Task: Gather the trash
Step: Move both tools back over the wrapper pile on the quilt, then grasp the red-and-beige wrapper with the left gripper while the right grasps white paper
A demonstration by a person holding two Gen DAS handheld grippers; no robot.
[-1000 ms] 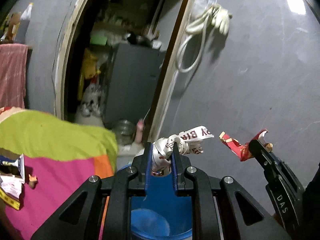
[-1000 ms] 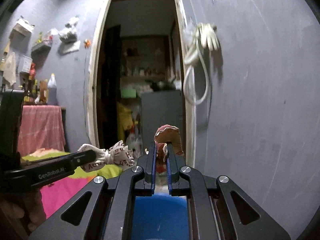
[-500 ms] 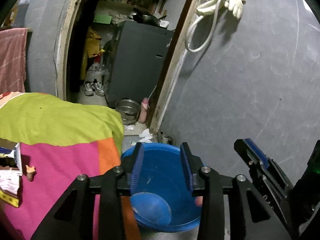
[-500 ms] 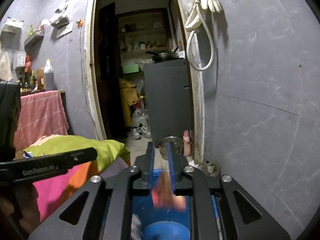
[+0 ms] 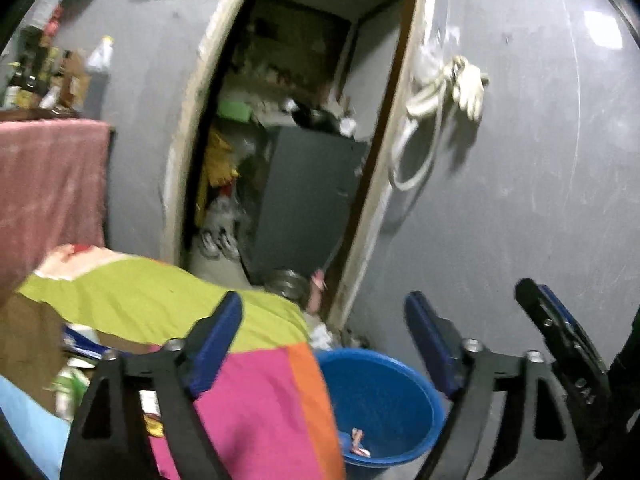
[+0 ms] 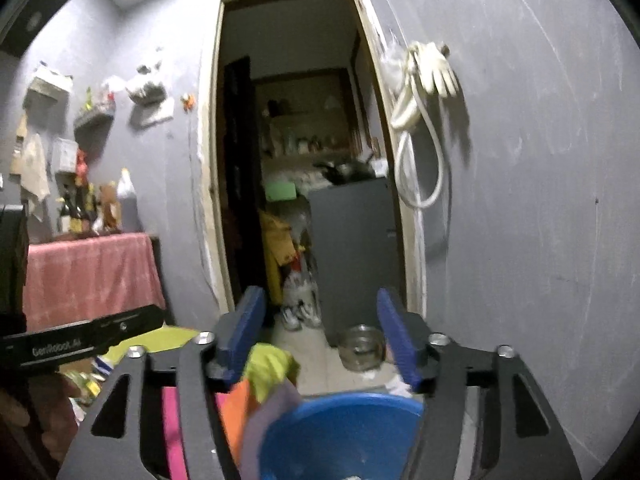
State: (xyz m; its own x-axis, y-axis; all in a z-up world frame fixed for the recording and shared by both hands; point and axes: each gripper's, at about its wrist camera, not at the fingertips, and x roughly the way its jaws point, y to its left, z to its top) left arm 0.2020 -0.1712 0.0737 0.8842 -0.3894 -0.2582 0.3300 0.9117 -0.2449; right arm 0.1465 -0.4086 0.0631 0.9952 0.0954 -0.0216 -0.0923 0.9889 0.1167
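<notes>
Left wrist view: one blue bucket [image 5: 384,404] stood on the floor beside the bedcover [image 5: 256,396]; two wrapper scraps [image 5: 357,443] lay at its bottom; the left gripper [image 5: 324,340] gaped empty. Right wrist view: the bucket [image 6: 340,436] sat below the right gripper [image 6: 320,330], spread wide, empty.

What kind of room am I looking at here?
Probably a lived-in home: a bed or mattress under a bright patchwork cover, a blue bucket on the floor, and a doorway into a cluttered storeroom or kitchen.

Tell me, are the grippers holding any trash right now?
No. The left gripper and right gripper are both open and empty. A wrapper lies in the blue bucket.
</notes>
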